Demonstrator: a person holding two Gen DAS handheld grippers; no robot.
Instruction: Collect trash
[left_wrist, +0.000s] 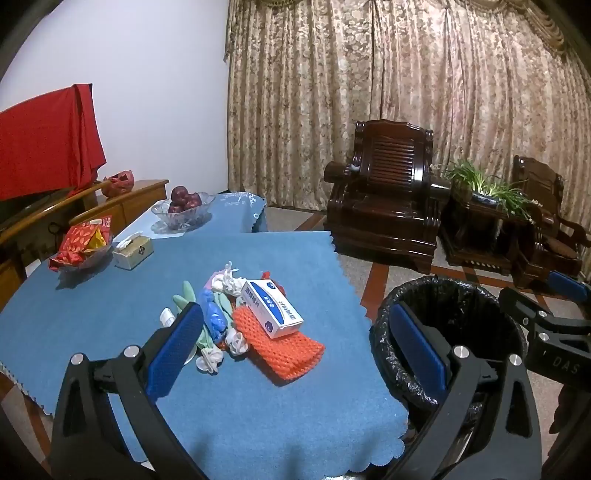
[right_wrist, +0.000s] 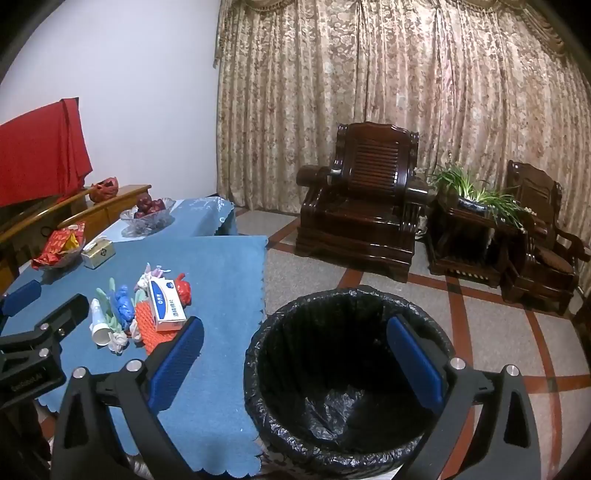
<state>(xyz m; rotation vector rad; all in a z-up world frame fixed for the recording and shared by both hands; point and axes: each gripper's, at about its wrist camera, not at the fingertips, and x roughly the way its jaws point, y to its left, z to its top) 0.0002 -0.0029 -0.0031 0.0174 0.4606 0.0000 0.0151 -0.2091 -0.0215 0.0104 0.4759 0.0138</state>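
Observation:
A pile of trash lies on the blue tablecloth: a white and blue box on an orange foam net, blue and green wrappers, and crumpled white bits. The pile also shows in the right wrist view, with the box on top. A bin with a black liner stands on the floor right of the table and also shows in the left wrist view. My left gripper is open and empty above the table, just short of the pile. My right gripper is open and empty over the bin.
A glass bowl of red fruit, a bowl of red snack packets and a small tissue box stand at the table's far side. Dark wooden armchairs and a plant stand line the curtain.

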